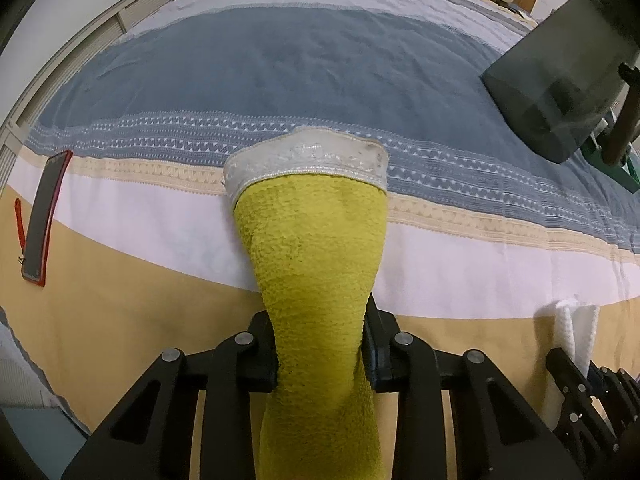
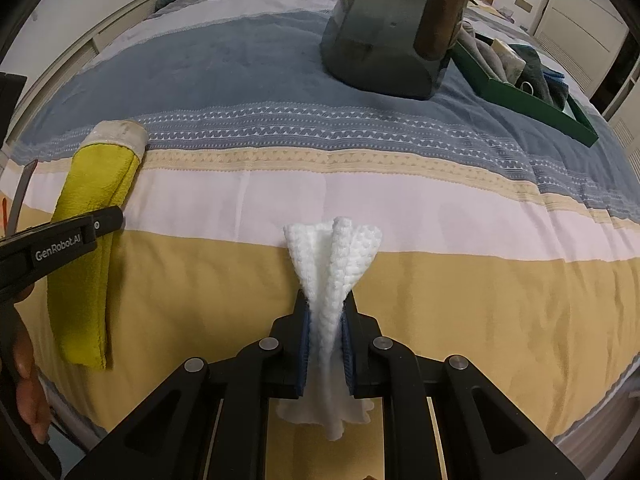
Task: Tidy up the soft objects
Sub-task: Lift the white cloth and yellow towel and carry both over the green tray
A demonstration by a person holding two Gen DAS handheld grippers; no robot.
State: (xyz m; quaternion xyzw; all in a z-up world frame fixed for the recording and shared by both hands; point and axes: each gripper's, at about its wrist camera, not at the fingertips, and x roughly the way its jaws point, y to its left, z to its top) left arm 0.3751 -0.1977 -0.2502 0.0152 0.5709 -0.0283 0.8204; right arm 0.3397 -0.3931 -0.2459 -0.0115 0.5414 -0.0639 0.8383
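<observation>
A yellow-green towel (image 1: 316, 240) with a whitish band at its far end hangs over the striped bedcover (image 1: 280, 72). My left gripper (image 1: 319, 312) is shut on it, squeezing it narrow at the pads. In the right wrist view the same yellow-green towel (image 2: 96, 184) hangs at the left, with one finger of the left gripper (image 2: 104, 220) across it. A white knitted cloth (image 2: 332, 256) fans out above my right gripper (image 2: 326, 300), which is shut on it, and the cloth's lower end hangs below the pads. The white cloth (image 1: 576, 320) also shows at the left wrist view's right edge.
A green tray (image 2: 540, 108) holding several folded grey and blue cloths sits at the back right of the bed. A dark grey container (image 2: 380, 48) stands beside it. A phone in a red case (image 1: 42, 216) lies at the left. A hand (image 2: 28, 392) shows at the lower left.
</observation>
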